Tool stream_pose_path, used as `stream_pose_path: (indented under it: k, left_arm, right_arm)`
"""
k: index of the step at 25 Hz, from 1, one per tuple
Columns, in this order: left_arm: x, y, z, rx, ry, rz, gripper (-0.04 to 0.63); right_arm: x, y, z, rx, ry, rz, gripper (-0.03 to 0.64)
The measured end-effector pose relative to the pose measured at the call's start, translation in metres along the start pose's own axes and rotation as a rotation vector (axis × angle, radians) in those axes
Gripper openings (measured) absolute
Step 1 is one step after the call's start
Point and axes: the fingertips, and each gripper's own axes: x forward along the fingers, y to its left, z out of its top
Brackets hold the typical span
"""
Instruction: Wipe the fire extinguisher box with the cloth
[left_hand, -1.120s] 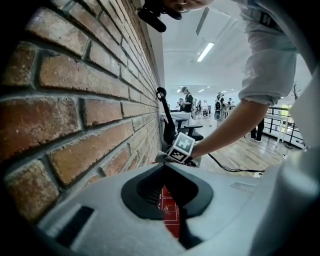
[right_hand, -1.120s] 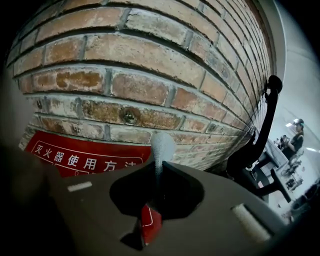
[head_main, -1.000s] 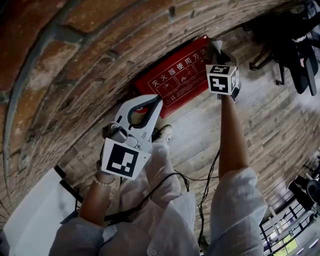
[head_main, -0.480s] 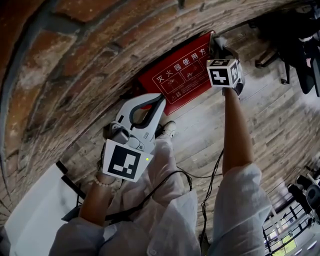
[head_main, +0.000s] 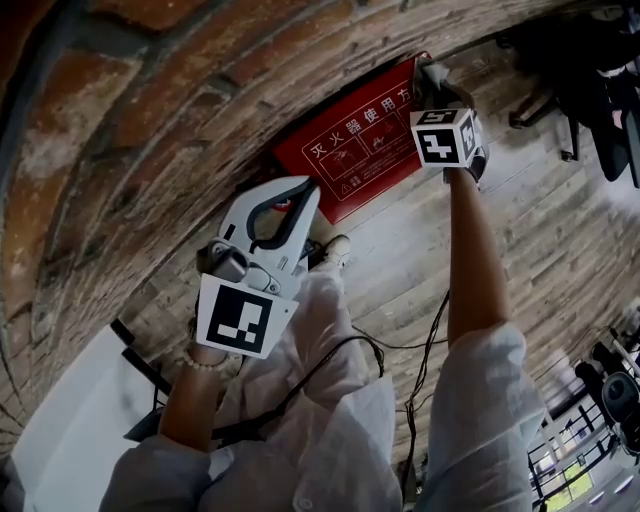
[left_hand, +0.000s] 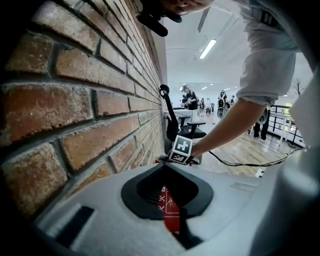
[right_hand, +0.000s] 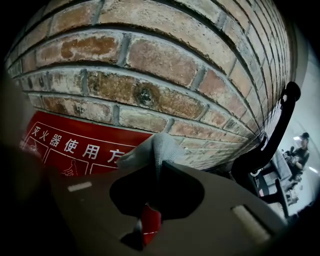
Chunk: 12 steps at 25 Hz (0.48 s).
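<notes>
Reaching straight-armed, right gripper pinches grey cloth at the far end of the fire extinguisher box, lying lengthwise along the brick wall; left gripper closed, empty.

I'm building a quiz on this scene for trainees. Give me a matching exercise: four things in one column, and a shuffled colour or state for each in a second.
Things:
1. cloth
2. fire extinguisher box
3. left tool
4. right tool

Descriptions:
A. red, set against the brick wall
B. shut, holding nothing
C. grey, pinched between jaws
D. shut on the cloth

Pairs: 1-C, 2-A, 3-B, 4-D
</notes>
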Motion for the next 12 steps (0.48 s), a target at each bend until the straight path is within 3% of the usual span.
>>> stream_pose_path:
  k: [12]
  left_arm:
    - [-0.005,0.001,-0.001,-0.009,-0.005,-0.002,-0.003]
  right_arm:
    - [-0.009,0.031,0.013,-0.054,-0.038,0.047,0.023]
